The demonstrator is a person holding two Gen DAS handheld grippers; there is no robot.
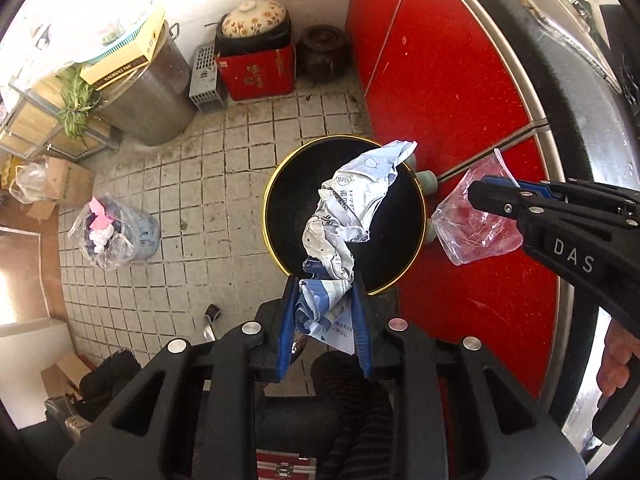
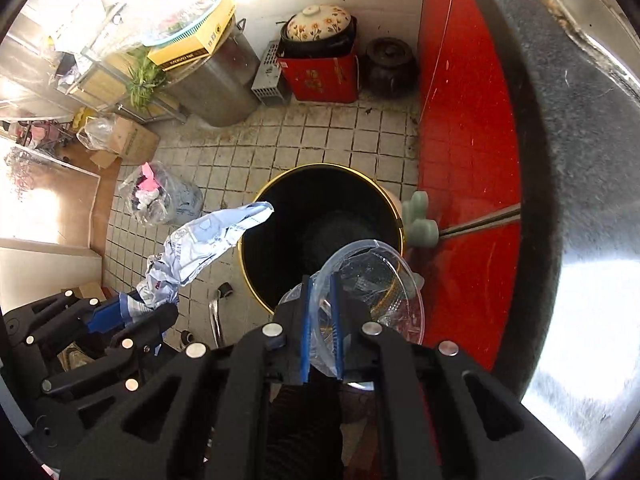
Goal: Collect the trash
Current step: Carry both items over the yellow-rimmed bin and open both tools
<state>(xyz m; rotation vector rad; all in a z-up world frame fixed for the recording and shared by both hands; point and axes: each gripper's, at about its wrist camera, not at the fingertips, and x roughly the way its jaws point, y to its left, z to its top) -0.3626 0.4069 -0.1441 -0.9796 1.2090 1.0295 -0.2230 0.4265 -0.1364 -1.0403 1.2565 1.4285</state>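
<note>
- Because both cameras look almost straight down, only the mouth and dark inside of the black bin (image 1: pixel 296 216) show; its outer wall is mostly hidden, and the bottom is too dark to make out.
- The left gripper (image 1: pixel 324 312) is clenched on a crumpled blue-and-white wrapper (image 1: pixel 344 216), whose lower end is lost between the blue pads.
- The print on the wrapper is too creased to read.
- In the left wrist view the wrapper's long axis runs from the pads up and slightly right, across the bin's open mouth, its free end reaching past the far gold rim.
- The right gripper (image 2: pixel 322 332) is pinched on the wall of a clear plastic cup (image 2: pixel 372 280); one pad sits inside it, one outside.
- The cup's far side is cut off by the gripper body, and its contents are hard to tell through the glare.
- In the right wrist view the cup's open mouth faces up and away, over the near right edge of the bin.
- A pale green object (image 2: pixel 418 220) beside the bin against the red cabinet (image 2: pixel 464 140) is partly hidden by the rim.
- A tied clear bag of rubbish (image 1: pixel 112 232) sits well apart on the tiled floor (image 1: pixel 208 168).
</note>
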